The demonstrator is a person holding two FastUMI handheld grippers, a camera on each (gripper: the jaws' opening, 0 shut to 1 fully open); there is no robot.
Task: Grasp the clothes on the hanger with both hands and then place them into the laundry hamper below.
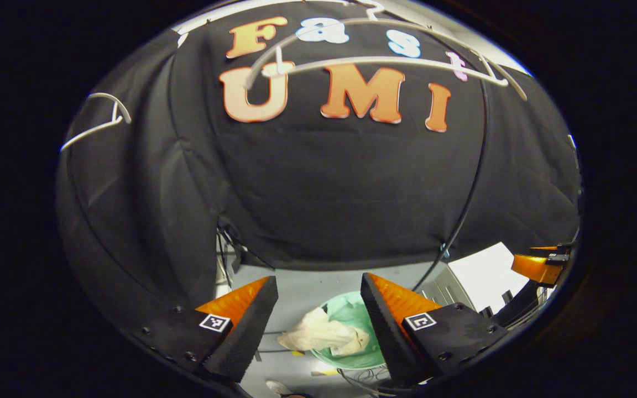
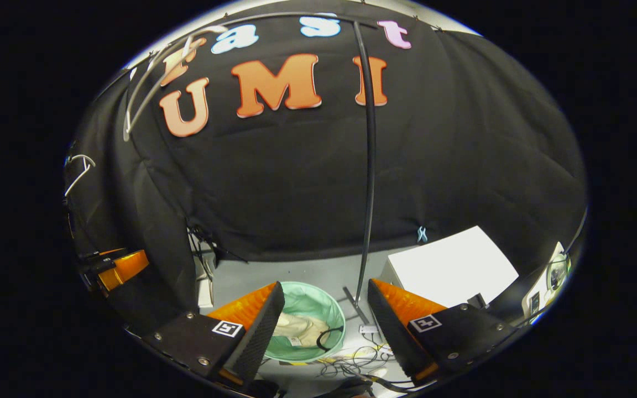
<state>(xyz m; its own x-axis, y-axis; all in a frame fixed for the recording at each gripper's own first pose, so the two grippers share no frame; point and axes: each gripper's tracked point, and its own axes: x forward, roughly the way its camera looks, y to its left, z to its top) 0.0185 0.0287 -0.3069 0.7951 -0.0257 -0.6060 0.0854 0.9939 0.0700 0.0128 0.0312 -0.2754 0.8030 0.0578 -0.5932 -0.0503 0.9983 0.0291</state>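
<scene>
Clothes (image 1: 327, 334) are lying in the green hamper (image 1: 351, 315) below me; I'm holding the left gripper (image 1: 318, 326) and right gripper (image 2: 324, 331) spread apart, gripping nothing.

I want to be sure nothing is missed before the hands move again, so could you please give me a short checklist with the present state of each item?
1. Cream garment in the mint-green round laundry hamper: ok, though part drapes over the rim.
2. White plastic hanger bare: ok.
3. Left claw open, holding nothing: ok.
4. Right claw open, holding nothing: ok.
5. More clothes left to move: cannot tell.
6. Loose cables on the floor beside the hamper: not ok.
</scene>
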